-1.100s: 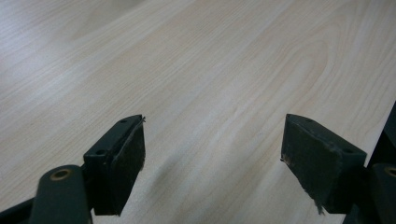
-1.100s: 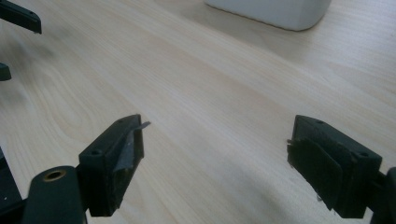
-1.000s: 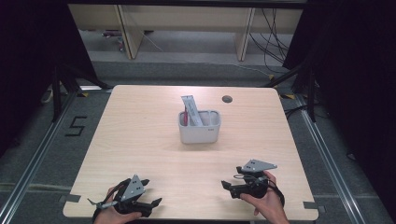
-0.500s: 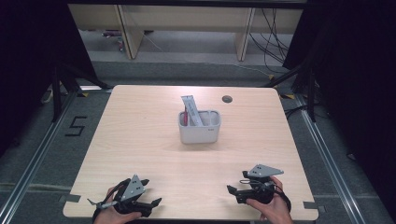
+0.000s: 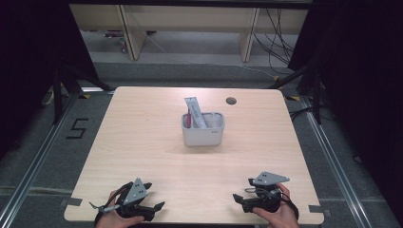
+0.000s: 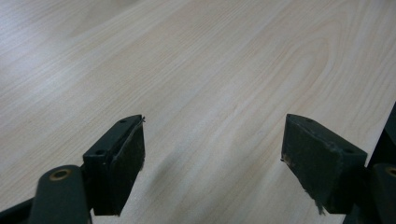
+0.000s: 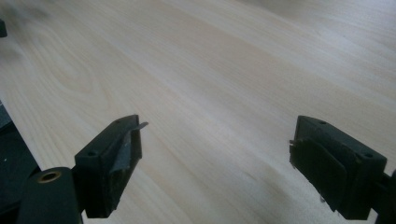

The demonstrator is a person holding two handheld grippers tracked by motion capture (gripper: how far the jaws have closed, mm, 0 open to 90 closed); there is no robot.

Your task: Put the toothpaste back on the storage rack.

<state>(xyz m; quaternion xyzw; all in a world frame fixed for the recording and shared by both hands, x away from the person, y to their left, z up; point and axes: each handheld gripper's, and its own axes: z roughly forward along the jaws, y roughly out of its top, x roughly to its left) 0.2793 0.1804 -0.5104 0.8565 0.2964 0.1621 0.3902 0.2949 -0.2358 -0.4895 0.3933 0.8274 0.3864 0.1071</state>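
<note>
My left gripper [image 5: 156, 196] rests by the table's near edge at the left, held by a hand. Its jaws stand wide apart over bare wood in the left gripper view [image 6: 212, 154], with nothing between them. My right gripper [image 5: 238, 199] sits by the near edge at the right, its jaws pointing left. They are also wide open and empty in the right gripper view [image 7: 215, 158]. A pale grey bin [image 5: 204, 137] stands at the table's middle, far from both grippers. A whitish flat pack [image 5: 195, 110] and a red item [image 5: 189, 119] lean upright in it.
The light wooden table [image 5: 142, 133] has a small round hole [image 5: 231, 100] near its far edge. Black drapes hang at both sides. Shelving legs and cables lie beyond the far edge. A "5" [image 5: 77, 128] is marked on the floor at the left.
My right gripper has drawn back toward the near edge and slightly to the right. The left gripper and the bin have stayed put.
</note>
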